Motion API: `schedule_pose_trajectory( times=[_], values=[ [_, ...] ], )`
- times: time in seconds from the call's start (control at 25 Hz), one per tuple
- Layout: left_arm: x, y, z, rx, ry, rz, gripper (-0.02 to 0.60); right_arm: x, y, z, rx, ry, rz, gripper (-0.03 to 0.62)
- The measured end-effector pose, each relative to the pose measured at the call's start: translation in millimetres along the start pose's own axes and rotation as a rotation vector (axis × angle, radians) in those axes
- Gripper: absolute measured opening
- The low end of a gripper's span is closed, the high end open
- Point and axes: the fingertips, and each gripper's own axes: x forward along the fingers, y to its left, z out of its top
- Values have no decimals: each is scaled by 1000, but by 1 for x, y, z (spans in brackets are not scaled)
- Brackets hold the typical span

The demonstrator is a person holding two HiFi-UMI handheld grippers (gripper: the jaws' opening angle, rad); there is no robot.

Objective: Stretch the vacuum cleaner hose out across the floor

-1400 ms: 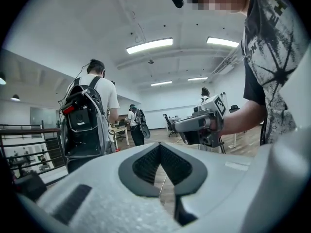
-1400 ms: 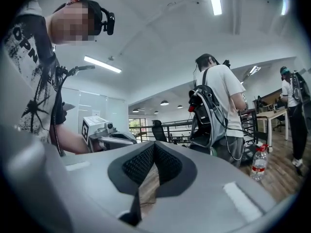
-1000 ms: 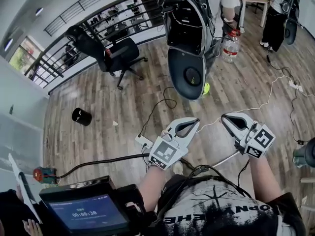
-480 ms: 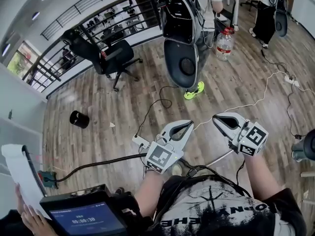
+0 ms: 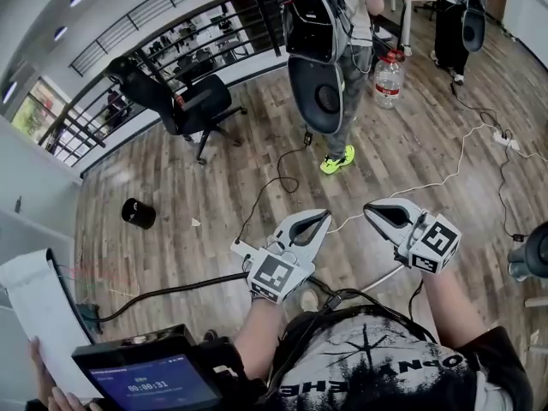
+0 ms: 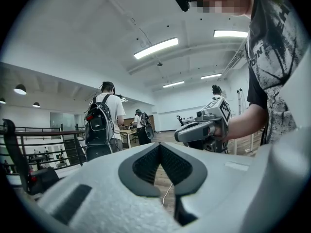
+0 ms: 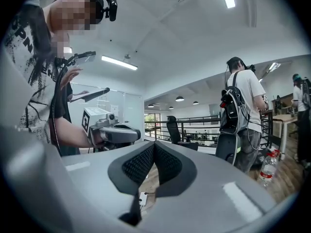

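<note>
Both pairs of jaws are pressed together with nothing between them. The left gripper (image 5: 325, 216) and right gripper (image 5: 368, 210) hang side by side over the wooden floor (image 5: 214, 187), tips near each other. The black hose (image 5: 184, 285) lies on the floor, back and left of the left jaws, touched by neither.

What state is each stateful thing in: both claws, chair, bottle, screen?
left claw: shut, nothing between the jaws
right claw: shut, nothing between the jaws
office chair: upright, nobody in it
water bottle: standing upright, red cap on
screen: lit, showing a timer
</note>
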Motion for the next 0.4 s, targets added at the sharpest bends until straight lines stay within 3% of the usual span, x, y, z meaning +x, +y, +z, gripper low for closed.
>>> schedule_pose_trajectory(
  times=[0.4],
  values=[
    [4, 1, 0, -6, 9, 9, 2, 7, -3, 1, -5, 7, 14, 5]
  ],
)
